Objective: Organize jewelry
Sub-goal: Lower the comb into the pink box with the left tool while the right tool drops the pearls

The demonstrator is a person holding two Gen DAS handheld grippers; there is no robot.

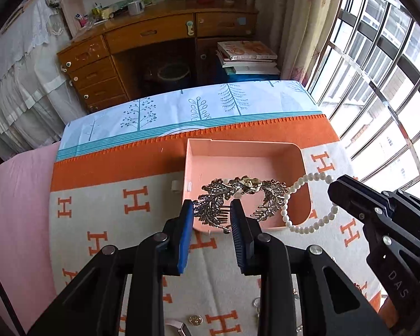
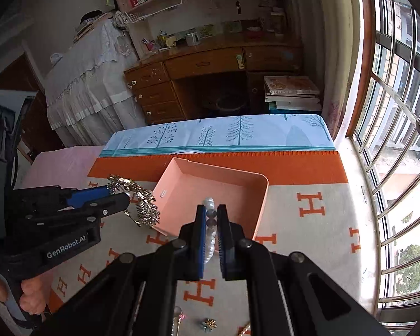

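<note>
Left gripper [image 1: 211, 210] clamps the ornate tiara [image 1: 238, 198] above the pink box's [image 1: 238, 154] near-left wall; right gripper [image 2: 211, 215] pinches the pearl bracelet [image 1: 308, 204] over the box's right side. Around — orange H-pattern blanket [image 1: 126, 210], loose brooch [image 1: 196, 320] and flower pin [image 2: 209, 323] on it near the camera.

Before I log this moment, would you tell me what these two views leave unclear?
- Pearl strand, right wrist view: mostly hidden between the right gripper pads.
- Small pieces such as the flower brooch: cut off by the bottom edge, too small to identify.
- Gold hair comb, left wrist view: whether the left gripper clamps it or it hangs.
</note>
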